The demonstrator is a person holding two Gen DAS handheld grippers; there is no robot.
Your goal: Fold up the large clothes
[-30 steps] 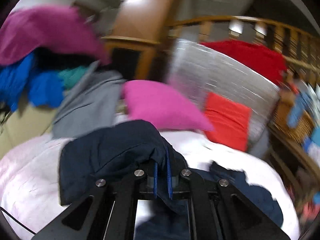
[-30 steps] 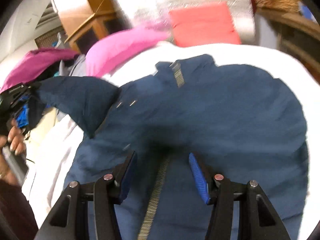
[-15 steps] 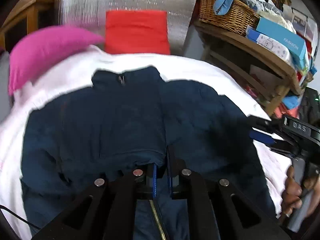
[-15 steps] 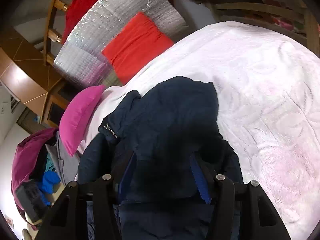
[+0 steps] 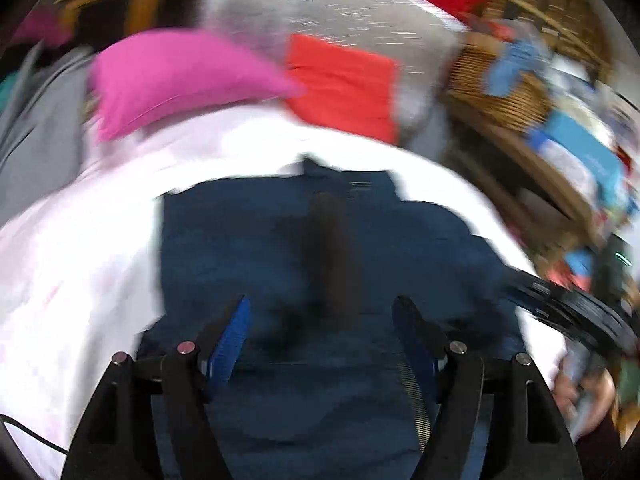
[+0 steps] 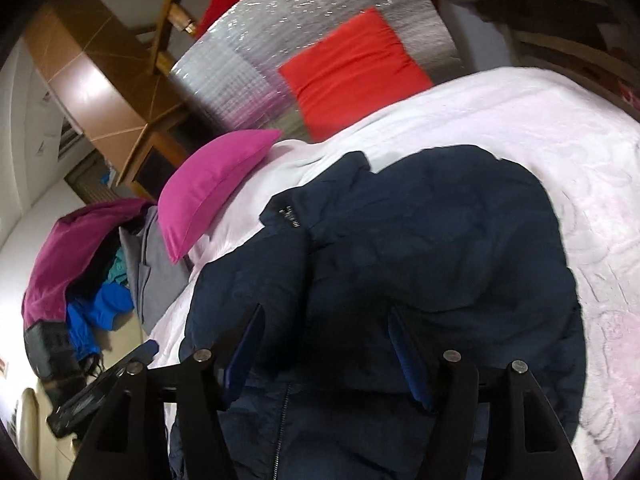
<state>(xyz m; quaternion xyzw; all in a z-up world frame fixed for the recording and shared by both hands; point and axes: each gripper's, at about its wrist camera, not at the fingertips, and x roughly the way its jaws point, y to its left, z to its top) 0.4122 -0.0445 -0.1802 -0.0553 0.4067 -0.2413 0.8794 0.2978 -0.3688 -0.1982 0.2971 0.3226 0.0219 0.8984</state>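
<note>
A navy zip jacket (image 5: 320,248) lies on the white bedspread (image 5: 72,264), its sleeves folded in over the body; it also shows in the right wrist view (image 6: 432,248). My left gripper (image 5: 320,320) is open and empty just above the jacket's lower middle. My right gripper (image 6: 324,340) is open and empty above the jacket's lower part, near the zip (image 6: 280,432). The left wrist view is blurred by motion. The right gripper's body shows at the right edge of the left wrist view (image 5: 568,312).
A pink pillow (image 6: 212,188) and a red cushion (image 6: 352,68) lie at the head of the bed against a silver padded panel (image 6: 256,60). A heap of clothes (image 6: 80,264) sits left of the bed. A wicker basket (image 5: 500,96) and boxes stand on shelves at the right.
My left gripper has let go of the jacket sleeve it carried across, and its fingers have opened. The sleeve now lies folded on the jacket. The right gripper stayed open.
</note>
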